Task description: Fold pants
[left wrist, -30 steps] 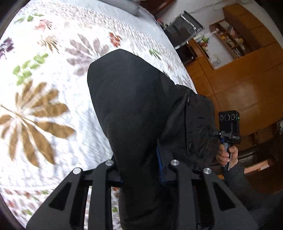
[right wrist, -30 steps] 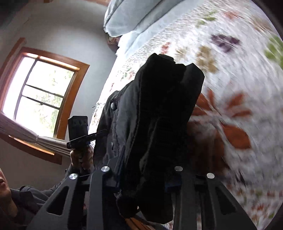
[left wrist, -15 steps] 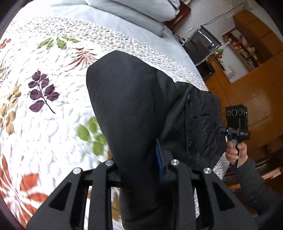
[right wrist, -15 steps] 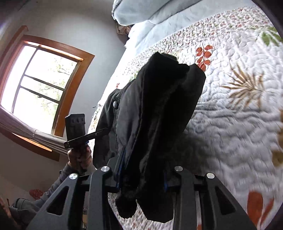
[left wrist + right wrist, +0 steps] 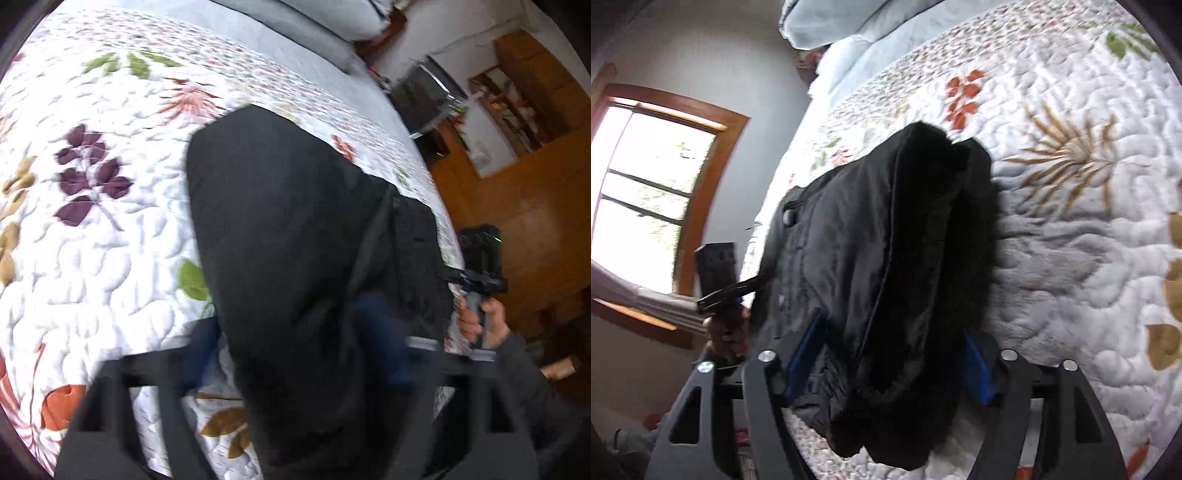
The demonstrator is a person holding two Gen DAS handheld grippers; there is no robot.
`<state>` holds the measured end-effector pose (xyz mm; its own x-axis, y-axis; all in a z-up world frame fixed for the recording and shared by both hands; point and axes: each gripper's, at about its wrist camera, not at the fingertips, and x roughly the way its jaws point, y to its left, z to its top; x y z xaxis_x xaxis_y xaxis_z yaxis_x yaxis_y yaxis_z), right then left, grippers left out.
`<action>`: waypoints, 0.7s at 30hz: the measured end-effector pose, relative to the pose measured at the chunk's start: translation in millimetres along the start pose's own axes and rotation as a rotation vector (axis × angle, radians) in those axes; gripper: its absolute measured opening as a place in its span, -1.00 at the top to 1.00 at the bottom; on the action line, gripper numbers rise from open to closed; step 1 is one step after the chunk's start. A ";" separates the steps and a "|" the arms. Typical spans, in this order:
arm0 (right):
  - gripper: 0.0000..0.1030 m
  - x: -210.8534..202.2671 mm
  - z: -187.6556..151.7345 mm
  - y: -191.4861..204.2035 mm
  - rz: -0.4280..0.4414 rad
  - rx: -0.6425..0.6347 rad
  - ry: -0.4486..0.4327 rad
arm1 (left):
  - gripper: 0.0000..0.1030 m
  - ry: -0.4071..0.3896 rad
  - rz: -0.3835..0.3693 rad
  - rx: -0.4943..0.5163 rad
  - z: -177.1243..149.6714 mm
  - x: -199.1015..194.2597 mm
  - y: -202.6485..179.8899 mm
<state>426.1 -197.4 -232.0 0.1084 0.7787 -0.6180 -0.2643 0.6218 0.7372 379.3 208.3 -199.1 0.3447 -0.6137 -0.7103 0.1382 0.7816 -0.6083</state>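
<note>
Now my left gripper [image 5: 295, 354] has just sprung wide, its blue pads [image 5: 201, 350] standing clear of the cloth on either side, so it has let go. The pants [image 5: 288, 240] still run between the fingers, a dark folded bundle lying on the quilt [image 5: 92, 240] and stretching away from me. My right gripper [image 5: 890, 354] has been opening too; its pads [image 5: 803, 347] stand off both flanks of the pants [image 5: 886, 258], nothing pinched, though the thick fuzzy edge fills most of the gap. From this side I can see a button [image 5: 788, 218] near the waistband and the stacked layers of the fold.

Under it all is the quilt [image 5: 1071, 258], white and stitched in ripples, printed with purple, green, orange and tan leaves. Beyond it the pale sheet and pillows [image 5: 827, 22] sit at the head of the bed. In the left view my right hand [image 5: 480, 321] grips its handle past the bed's edge, with the wooden floor [image 5: 517, 206] behind it and shelves [image 5: 513, 107] against the far wall. In the right view my left hand [image 5: 727, 332] holds its handle in front of a wood-framed window [image 5: 646, 192], bright with daylight, set in a plain grey wall [image 5: 720, 55].
</note>
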 end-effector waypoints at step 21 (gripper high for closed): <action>-0.42 5.1 30.2 46.8 -0.153 -0.095 -0.108 | -0.82 -0.029 0.031 0.024 -23.6 -22.1 -32.8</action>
<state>443.3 -161.8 -192.4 0.2554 0.6834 -0.6840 -0.3251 0.7269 0.6049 345.3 193.6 -171.8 0.3760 -0.5858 -0.7179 0.1491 0.8029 -0.5771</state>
